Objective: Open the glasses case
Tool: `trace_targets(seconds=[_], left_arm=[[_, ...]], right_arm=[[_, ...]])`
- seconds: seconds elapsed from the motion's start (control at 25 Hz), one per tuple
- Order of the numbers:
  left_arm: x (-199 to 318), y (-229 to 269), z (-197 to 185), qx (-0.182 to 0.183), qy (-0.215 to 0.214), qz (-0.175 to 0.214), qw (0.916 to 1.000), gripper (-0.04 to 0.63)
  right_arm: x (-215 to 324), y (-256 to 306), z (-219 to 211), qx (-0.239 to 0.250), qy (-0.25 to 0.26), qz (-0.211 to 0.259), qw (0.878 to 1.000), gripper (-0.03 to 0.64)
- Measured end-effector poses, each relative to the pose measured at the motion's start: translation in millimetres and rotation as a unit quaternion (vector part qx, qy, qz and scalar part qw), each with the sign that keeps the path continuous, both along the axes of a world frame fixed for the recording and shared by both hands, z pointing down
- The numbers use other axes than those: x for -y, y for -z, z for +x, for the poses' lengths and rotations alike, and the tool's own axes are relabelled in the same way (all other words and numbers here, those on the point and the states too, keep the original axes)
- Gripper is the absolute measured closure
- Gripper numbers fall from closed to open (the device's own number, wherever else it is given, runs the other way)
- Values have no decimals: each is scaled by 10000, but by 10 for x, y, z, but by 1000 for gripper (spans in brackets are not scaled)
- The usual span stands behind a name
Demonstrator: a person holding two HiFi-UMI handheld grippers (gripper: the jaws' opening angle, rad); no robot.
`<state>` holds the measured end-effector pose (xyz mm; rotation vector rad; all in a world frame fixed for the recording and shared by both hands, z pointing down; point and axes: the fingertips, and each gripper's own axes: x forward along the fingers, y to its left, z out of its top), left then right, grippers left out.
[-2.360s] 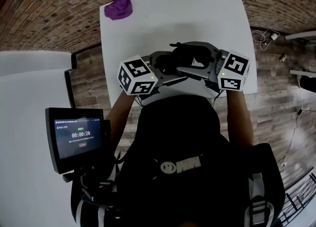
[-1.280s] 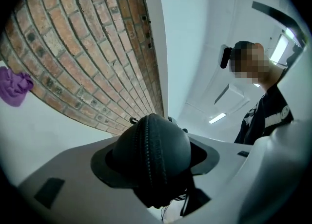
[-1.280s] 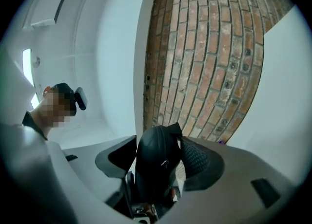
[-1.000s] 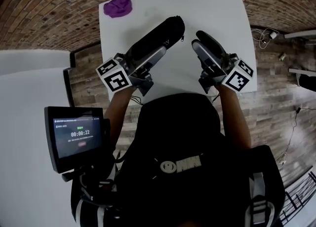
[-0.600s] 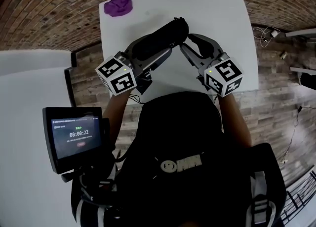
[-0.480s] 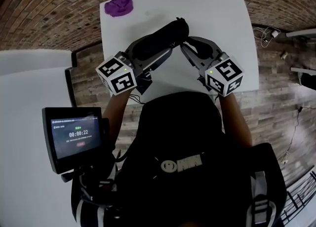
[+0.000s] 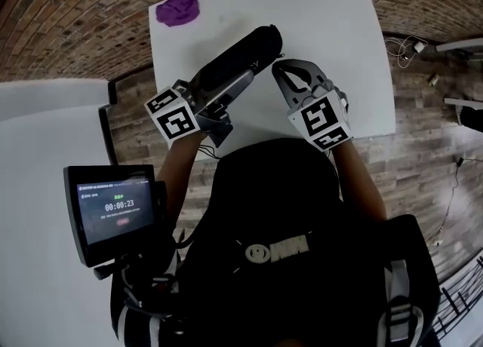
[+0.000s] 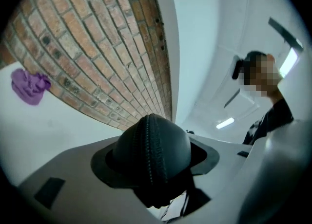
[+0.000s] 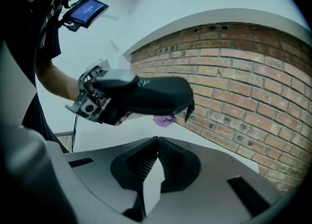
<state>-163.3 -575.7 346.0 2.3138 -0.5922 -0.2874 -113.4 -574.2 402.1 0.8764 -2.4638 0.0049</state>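
Inside L tongs [image 8: 153, 169]: case [image 7: 245, 51] rear hidden

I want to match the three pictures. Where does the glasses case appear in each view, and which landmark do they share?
Head view: the glasses case is above centre, lying slantwise.
Left gripper view: it is at lower centre, seen end-on, gripped between the jaws.
Right gripper view: it is left of centre, in the upper half.
Shared landmark: the purple cloth, at upper left in the head view, far left in the left gripper view, just under the case in the right gripper view.
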Motion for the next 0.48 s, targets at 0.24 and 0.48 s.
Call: trace_targets(seconds=[0.24, 0.48], left_arm=[[50, -17, -57, 115, 89, 20, 9999, 303], [5, -115, 20, 768, -56, 307, 9966, 302]], right_arm=[[36, 110, 61, 369, -201, 129, 9990, 598], [37, 194, 38, 61, -10, 346, 9994, 569]])
